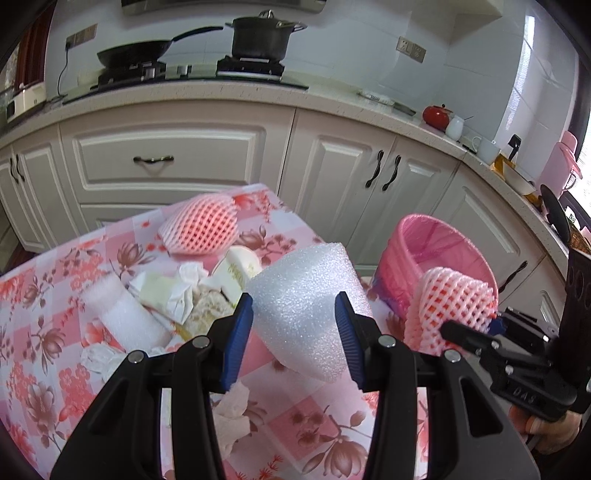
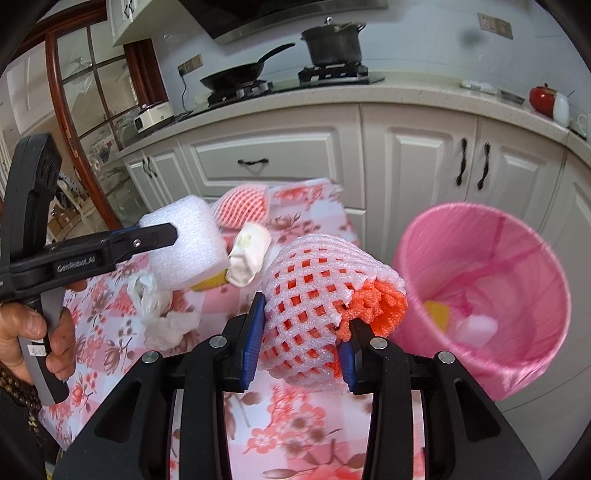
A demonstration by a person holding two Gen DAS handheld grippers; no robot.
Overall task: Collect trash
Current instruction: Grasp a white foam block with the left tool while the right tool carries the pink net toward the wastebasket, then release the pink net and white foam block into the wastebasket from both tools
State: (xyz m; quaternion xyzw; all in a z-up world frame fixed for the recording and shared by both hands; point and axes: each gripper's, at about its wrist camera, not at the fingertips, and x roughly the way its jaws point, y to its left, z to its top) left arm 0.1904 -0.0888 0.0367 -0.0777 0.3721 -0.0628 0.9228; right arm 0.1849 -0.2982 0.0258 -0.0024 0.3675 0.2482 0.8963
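Observation:
My left gripper (image 1: pixel 293 314) is shut on a white foam block (image 1: pixel 303 295), its blue pads pressing both sides, and holds it above the floral tablecloth (image 1: pixel 55 295). My right gripper (image 2: pixel 306 321) is shut on a rolled pink and orange foam fruit net (image 2: pixel 314 288), held just left of the pink lined bin (image 2: pixel 480 280). The bin stands beside the table's right edge with a yellow scrap and something white inside. On the table lie another pink foam net (image 1: pixel 201 230), a white foam piece (image 1: pixel 125 314), crumpled tissues (image 1: pixel 184 291) and a squashed paper cup (image 1: pixel 236 269).
White kitchen cabinets (image 1: pixel 166 158) run behind the table and the bin. On the counter are a hob with a frying pan (image 1: pixel 133 53) and a black pot (image 1: pixel 262 35), and a red apple-shaped jar (image 1: pixel 436 114). A hand (image 2: pixel 22 332) holds the left gripper's handle.

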